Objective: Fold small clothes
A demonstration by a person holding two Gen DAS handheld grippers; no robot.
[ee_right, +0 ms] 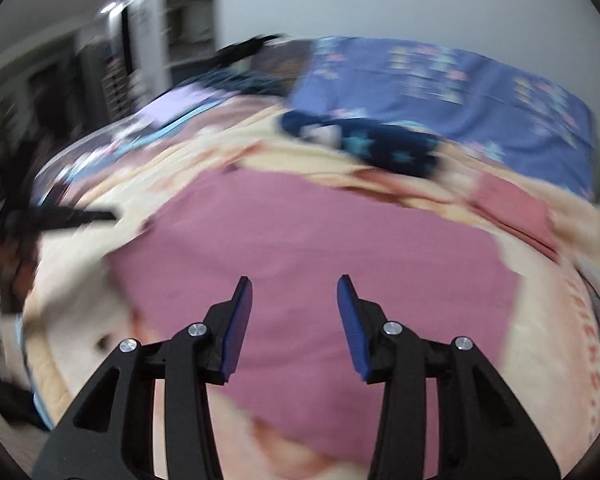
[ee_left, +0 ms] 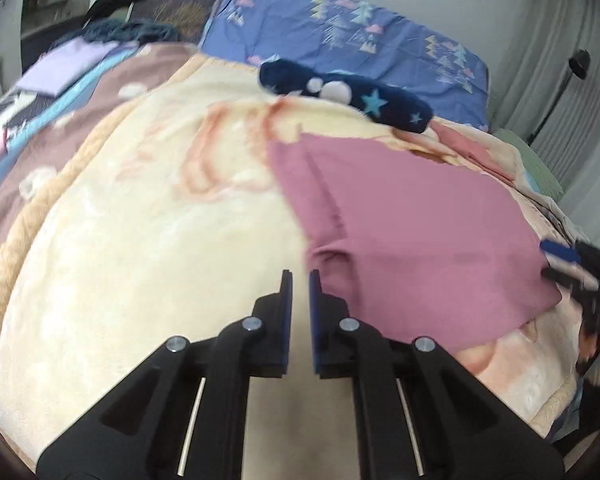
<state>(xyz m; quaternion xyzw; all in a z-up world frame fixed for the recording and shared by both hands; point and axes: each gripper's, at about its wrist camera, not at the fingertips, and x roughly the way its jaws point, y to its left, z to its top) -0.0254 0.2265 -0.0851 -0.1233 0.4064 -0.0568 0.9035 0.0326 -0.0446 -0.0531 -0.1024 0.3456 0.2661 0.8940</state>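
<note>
A dusty pink cloth [ee_left: 412, 232] lies spread flat on the cream blanket [ee_left: 140, 220] of a bed, with a lengthwise crease near its left edge. My left gripper [ee_left: 300, 276] hovers just off the cloth's near left corner, its jaws drawn almost together with nothing between them. In the right wrist view the same pink cloth [ee_right: 300, 232] fills the middle. My right gripper [ee_right: 294, 280] hangs over it with jaws apart and empty. The right gripper [ee_left: 564, 266] also shows at the cloth's right edge in the left wrist view. The left gripper [ee_right: 108, 214] is a dark blur at far left.
A navy garment with stars [ee_left: 340, 92] lies beyond the pink cloth. Behind it is blue patterned bedding [ee_left: 340, 28]. A folded lilac cloth [ee_left: 64, 64] sits at the back left. A floor lamp [ee_left: 576, 64] and curtain stand on the right. The bed edge drops off near right.
</note>
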